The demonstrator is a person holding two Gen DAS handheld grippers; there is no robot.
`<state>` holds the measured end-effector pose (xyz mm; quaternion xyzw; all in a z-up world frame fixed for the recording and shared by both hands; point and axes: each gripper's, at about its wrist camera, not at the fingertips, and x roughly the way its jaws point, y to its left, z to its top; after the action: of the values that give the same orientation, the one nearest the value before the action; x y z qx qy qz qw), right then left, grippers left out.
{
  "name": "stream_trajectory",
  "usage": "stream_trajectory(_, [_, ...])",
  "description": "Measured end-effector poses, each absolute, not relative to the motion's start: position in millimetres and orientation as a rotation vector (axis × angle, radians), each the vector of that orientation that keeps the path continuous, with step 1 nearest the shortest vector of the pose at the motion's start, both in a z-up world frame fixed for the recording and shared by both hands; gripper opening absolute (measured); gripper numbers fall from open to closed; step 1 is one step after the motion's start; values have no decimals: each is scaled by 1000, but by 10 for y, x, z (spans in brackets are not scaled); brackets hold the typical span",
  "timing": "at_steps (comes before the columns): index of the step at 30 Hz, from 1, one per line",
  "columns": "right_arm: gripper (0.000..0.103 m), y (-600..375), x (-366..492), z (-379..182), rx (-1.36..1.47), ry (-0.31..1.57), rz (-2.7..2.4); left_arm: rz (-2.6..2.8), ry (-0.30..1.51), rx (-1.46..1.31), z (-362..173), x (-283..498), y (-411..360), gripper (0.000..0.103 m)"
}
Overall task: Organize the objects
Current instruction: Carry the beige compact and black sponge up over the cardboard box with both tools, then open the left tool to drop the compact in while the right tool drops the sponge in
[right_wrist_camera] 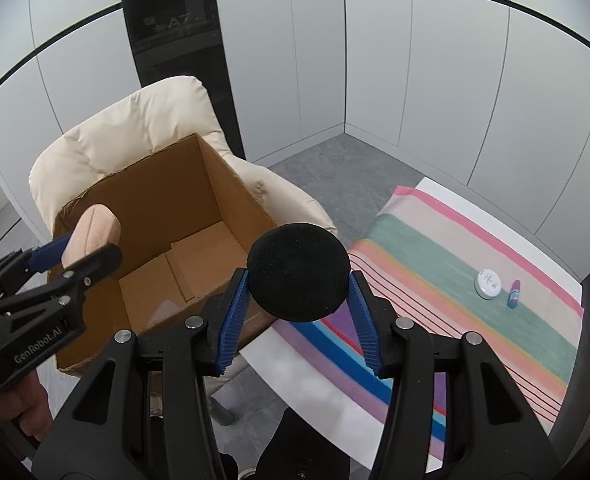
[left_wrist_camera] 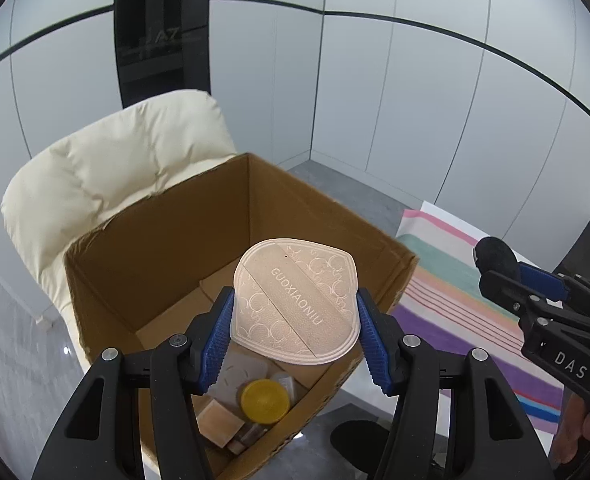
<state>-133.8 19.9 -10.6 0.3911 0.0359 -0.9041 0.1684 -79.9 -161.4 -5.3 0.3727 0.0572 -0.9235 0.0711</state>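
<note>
My left gripper [left_wrist_camera: 295,316] is shut on a pink powder puff [left_wrist_camera: 295,300] printed with lettering, held above the open cardboard box [left_wrist_camera: 155,248]. At the box's near corner lie a yellow round lid [left_wrist_camera: 265,400] and several small beige items. My right gripper [right_wrist_camera: 298,292] is shut on a round black sponge puff [right_wrist_camera: 299,270], hovering over the box's right wall [right_wrist_camera: 239,196] next to the striped cloth [right_wrist_camera: 455,280]. In the right wrist view the left gripper [right_wrist_camera: 83,240] holds the pink puff [right_wrist_camera: 93,228] over the box's left side. The black puff [left_wrist_camera: 495,254] also shows at the right of the left wrist view.
The box sits on a cream padded chair [left_wrist_camera: 107,168]. The striped cloth covers a white table [right_wrist_camera: 315,368], with a small white round jar [right_wrist_camera: 489,283] and a pink-and-blue tube [right_wrist_camera: 513,294] on it. White panel walls and grey floor [right_wrist_camera: 335,168] lie behind.
</note>
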Motion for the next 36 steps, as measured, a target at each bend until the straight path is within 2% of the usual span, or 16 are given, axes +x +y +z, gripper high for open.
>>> stream_trajectory(19, [52, -339, -1277, -93, 1073, 160, -2491, -2708, 198, 1117, -77, -617, -2016, 60])
stream_trajectory(25, [52, -527, -1256, -95, 1065, 175, -2462, -2686, 194, 1093, -68, -538, -2169, 64])
stream_trajectory(28, [52, -625, -1242, -92, 1061, 179, -2445, -2669, 192, 1074, -60, -491, -2238, 74])
stream_trajectory(30, [52, -684, -1232, -85, 1057, 184, -2436, -2659, 198, 1051, -49, -448, -2298, 92])
stream_trajectory(33, [52, -773, -1224, -91, 1055, 185, -2424, -2642, 184, 999, -5, -379, -2368, 101])
stream_trajectory(36, [52, -863, -1217, -98, 1057, 192, -2414, -2629, 192, 970, 27, -323, -2460, 101])
